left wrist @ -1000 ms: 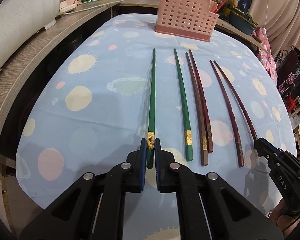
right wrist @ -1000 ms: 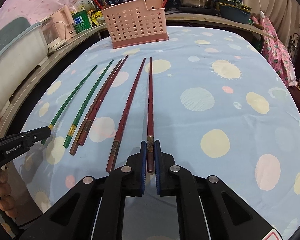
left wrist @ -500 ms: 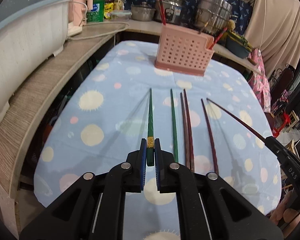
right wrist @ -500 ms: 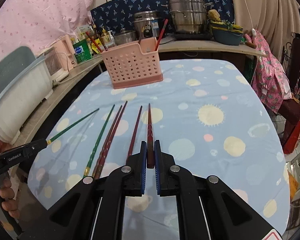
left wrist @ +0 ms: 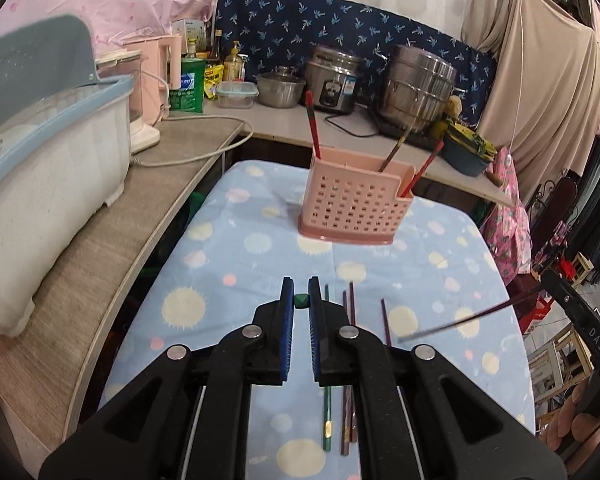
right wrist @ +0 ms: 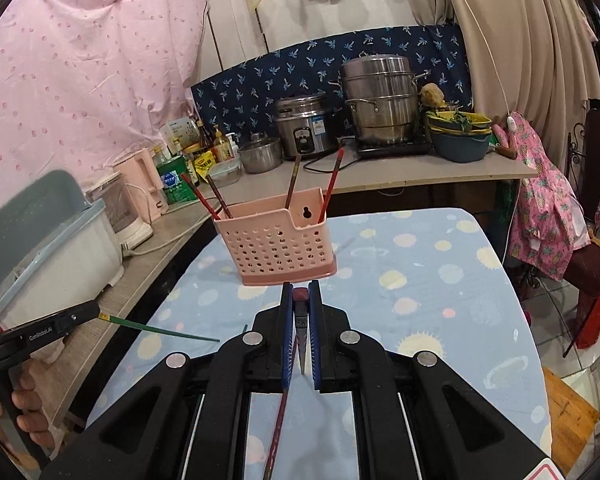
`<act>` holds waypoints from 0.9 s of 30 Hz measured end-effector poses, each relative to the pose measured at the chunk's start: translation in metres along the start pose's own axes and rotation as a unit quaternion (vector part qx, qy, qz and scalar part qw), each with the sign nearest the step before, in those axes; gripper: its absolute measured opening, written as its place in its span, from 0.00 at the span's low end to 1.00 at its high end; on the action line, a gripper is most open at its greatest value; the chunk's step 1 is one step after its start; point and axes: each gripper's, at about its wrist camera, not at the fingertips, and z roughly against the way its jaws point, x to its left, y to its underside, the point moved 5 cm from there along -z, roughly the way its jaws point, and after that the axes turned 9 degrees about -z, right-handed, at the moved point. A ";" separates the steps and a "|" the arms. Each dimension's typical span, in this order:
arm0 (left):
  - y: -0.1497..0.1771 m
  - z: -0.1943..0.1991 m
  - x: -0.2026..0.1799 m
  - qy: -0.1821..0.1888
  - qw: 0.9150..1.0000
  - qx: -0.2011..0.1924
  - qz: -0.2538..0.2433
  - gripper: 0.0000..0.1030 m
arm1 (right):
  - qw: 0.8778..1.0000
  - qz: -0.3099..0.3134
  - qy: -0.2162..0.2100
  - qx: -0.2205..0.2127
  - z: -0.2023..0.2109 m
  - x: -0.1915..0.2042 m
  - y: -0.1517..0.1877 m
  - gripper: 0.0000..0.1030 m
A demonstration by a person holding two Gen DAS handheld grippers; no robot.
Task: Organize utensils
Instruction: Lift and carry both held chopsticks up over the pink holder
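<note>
While clamped in the left hand-held gripper (left wrist: 301, 300), green chopstick (left wrist: 301, 300) shows only its butt end between the blue pads (left wrist: 287, 320) in the left wrist view; seen from the right wrist view as a thin green rod (right wrist: 160, 331) jutting from that gripper (right wrist: 96, 312), raised above the table (left wrist: 440, 272). Right hand-held gripper (right wrist: 301, 300) likewise pinched tight on a dark red chopstick (right wrist: 300, 320), butt end up between the jaws, shaft running down and back; same stick blurred at right in the left view (left wrist: 460, 322). Left lying on the spotted blue cloth: one green chopstick (left wrist: 327, 412), a brown pair (left wrist: 347, 420) and one red chopstick (left wrist: 385, 316), side by side. Farther back on the table, upright pink perforated utensil basket (left wrist: 352, 212), already holding several chopsticks (left wrist: 313, 128). Both held sticks well short of the basket.
</note>
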 end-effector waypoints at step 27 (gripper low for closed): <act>-0.229 0.006 -0.019 -0.007 0.977 -0.214 0.005 0.07 | 0.988 -0.047 -0.072 -0.130 -0.067 0.052 -0.191 0.07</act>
